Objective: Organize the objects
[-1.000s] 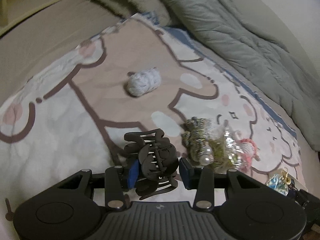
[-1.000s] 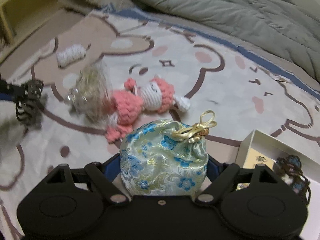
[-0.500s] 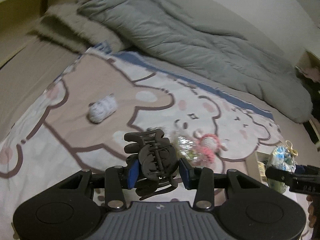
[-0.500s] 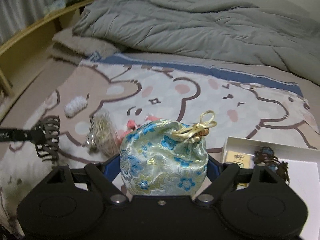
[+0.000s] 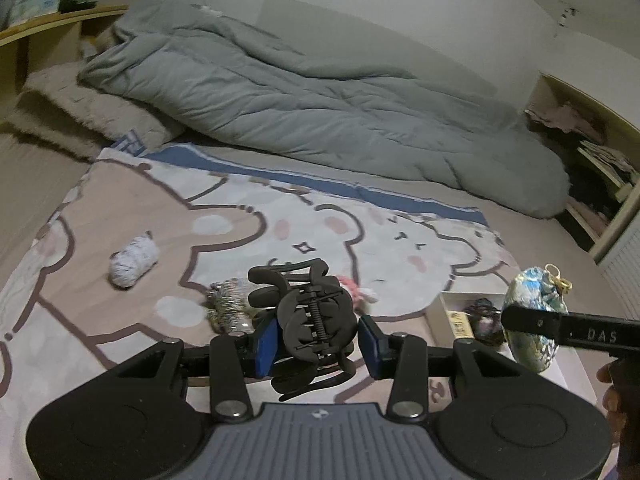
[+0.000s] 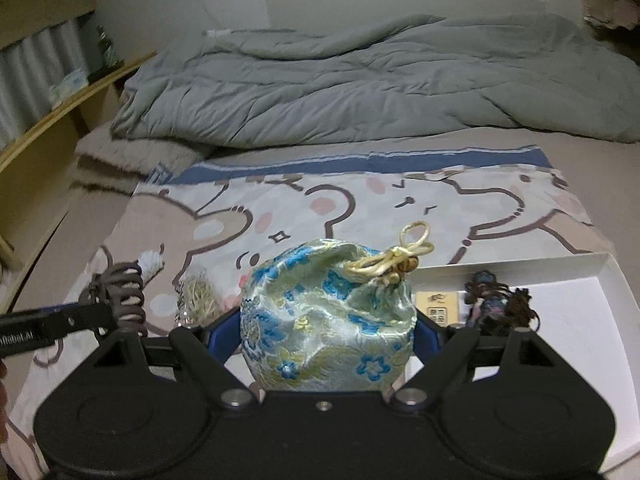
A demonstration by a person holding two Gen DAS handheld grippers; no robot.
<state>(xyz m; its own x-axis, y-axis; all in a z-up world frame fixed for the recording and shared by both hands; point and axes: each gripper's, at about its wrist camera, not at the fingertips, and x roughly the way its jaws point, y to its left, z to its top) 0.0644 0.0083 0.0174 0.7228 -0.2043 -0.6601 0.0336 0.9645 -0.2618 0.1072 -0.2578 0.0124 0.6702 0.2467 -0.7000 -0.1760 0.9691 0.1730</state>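
Observation:
My left gripper (image 5: 318, 344) is shut on a black hair claw clip (image 5: 312, 320) and holds it above the bed. My right gripper (image 6: 328, 340) is shut on a blue-and-gold brocade drawstring pouch (image 6: 328, 320); the pouch also shows at the right of the left wrist view (image 5: 532, 320). A white box (image 6: 580, 320) lies on the bed to the right, with a small card (image 6: 436, 304) and a dark tangled ornament (image 6: 496, 300) inside. On the cartoon blanket (image 5: 240, 216) lie a white yarn roll (image 5: 132, 266), a clear glittery packet (image 5: 228, 304) and a pink crochet toy (image 5: 356, 290).
A grey duvet (image 5: 320, 112) is bunched across the far half of the bed. A wooden shelf (image 6: 60, 112) runs along the left side. Open shelving with clothes (image 5: 592, 152) stands at the far right.
Both grippers have risen and tilted up from the blanket, carrying the clip and the pouch. The right gripper has moved toward the white box, now more fully in view.

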